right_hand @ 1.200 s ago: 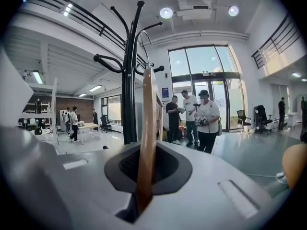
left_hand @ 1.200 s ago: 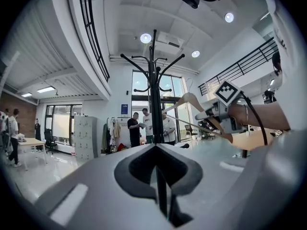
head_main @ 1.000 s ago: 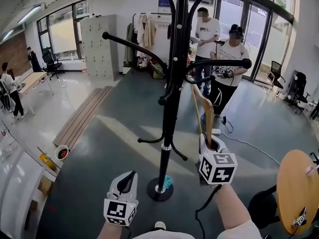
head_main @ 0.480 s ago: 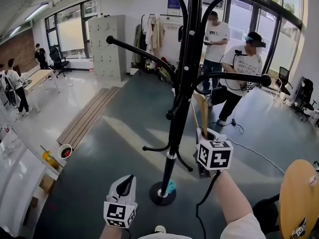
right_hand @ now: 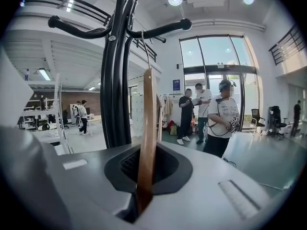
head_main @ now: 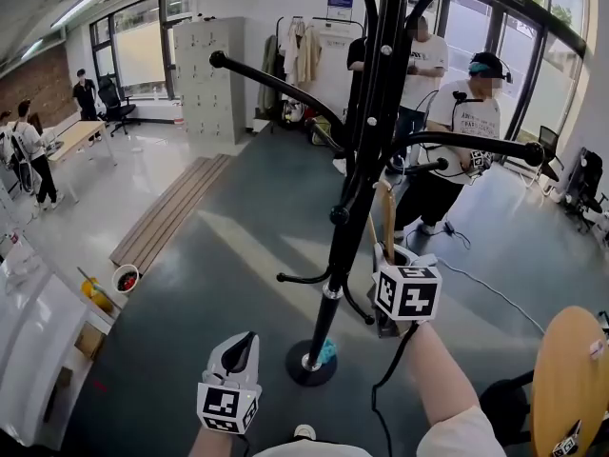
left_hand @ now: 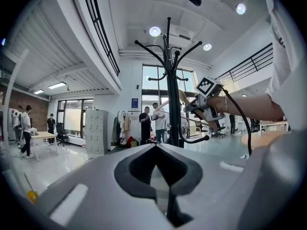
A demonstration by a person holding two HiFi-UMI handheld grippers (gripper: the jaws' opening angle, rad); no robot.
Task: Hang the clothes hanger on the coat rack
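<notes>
A black coat rack (head_main: 357, 208) with curved arms rises from a round base (head_main: 311, 363) right in front of me. My right gripper (head_main: 400, 260) is shut on the lower end of a wooden clothes hanger (head_main: 385, 219), held upright just right of the pole. In the right gripper view the hanger (right_hand: 146, 128) stands up out of the jaws, and its metal hook (right_hand: 145, 47) reaches up beside a rack arm (right_hand: 158, 31); I cannot tell if it touches. My left gripper (head_main: 236, 358) hangs low at the left, shut and empty, away from the rack (left_hand: 170, 80).
Two people (head_main: 471, 131) stand behind the rack. A round wooden table (head_main: 569, 379) is at the lower right. Grey lockers (head_main: 217, 74) and a clothes rail (head_main: 309, 50) line the back wall. Wooden planks (head_main: 171, 212) lie on the floor at the left.
My right gripper has risen a little with the hanger and come closer to the rack's pole. The left gripper has stayed low.
</notes>
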